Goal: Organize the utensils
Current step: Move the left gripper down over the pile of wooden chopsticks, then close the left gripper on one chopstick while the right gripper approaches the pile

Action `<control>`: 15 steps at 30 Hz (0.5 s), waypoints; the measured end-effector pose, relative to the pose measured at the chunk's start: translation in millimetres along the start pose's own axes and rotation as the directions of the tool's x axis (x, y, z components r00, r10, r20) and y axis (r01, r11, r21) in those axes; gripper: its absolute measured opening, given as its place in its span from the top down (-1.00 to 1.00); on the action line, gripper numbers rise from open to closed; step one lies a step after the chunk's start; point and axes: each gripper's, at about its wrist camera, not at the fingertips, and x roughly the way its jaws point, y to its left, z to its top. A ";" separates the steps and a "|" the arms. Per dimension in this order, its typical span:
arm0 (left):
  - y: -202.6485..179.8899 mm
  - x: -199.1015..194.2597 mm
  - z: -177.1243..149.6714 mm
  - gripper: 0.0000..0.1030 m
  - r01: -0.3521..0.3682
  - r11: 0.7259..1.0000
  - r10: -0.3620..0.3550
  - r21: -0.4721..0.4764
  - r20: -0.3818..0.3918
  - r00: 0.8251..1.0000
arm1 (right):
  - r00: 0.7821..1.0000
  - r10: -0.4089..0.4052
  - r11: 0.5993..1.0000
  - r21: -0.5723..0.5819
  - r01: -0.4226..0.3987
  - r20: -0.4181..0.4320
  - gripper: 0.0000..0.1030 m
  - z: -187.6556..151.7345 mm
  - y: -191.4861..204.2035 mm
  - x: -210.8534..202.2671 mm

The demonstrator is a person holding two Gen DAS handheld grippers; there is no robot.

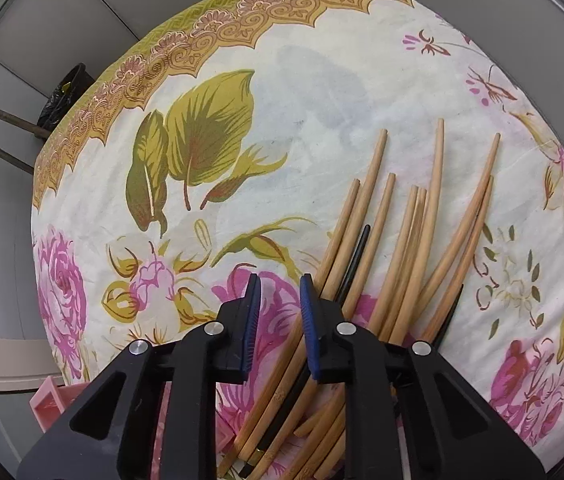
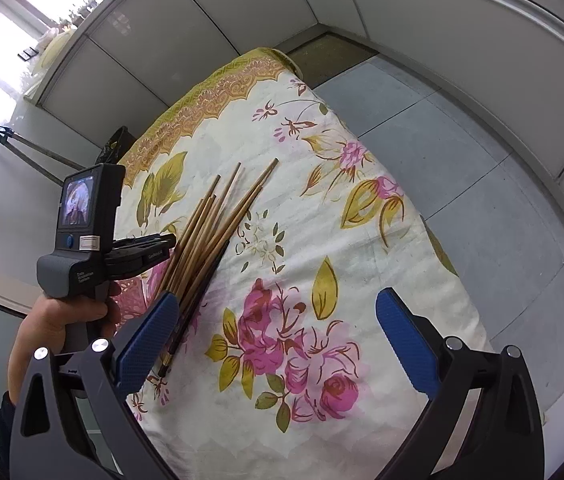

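Left gripper [image 1: 279, 292] jaws narrowed, nothing pinched; chopsticks [image 1: 394, 248] fan out on the tablecloth [image 1: 302, 92] just beside its right pad. Right gripper [image 2: 277, 312] wide open, empty

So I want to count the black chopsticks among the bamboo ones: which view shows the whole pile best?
The right wrist view: the chopsticks lie in full, tips to butts, with the dark ones along the pile's near edge. The left wrist view is closer, but the left tongs cover the chopsticks' lower half, so only slivers of black show.
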 end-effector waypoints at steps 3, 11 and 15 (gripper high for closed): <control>-0.7 5.8 -0.6 0.75 0.017 1.000 -0.017 0.015 -0.010 1.000 | 1.000 0.001 1.000 0.003 -0.001 0.002 -0.87 0.1 -1.0 -1.2; -0.5 0.0 -10.9 0.76 0.084 0.996 -0.084 -0.009 -0.024 0.996 | 1.000 0.005 1.000 0.008 -0.005 0.009 -0.87 -1.1 -3.2 -2.8; -11.8 -6.3 -25.7 1.00 0.112 0.994 -0.113 -0.013 -0.061 0.992 | 1.000 0.002 1.000 0.008 -0.002 0.008 -0.87 -1.8 -2.9 -1.5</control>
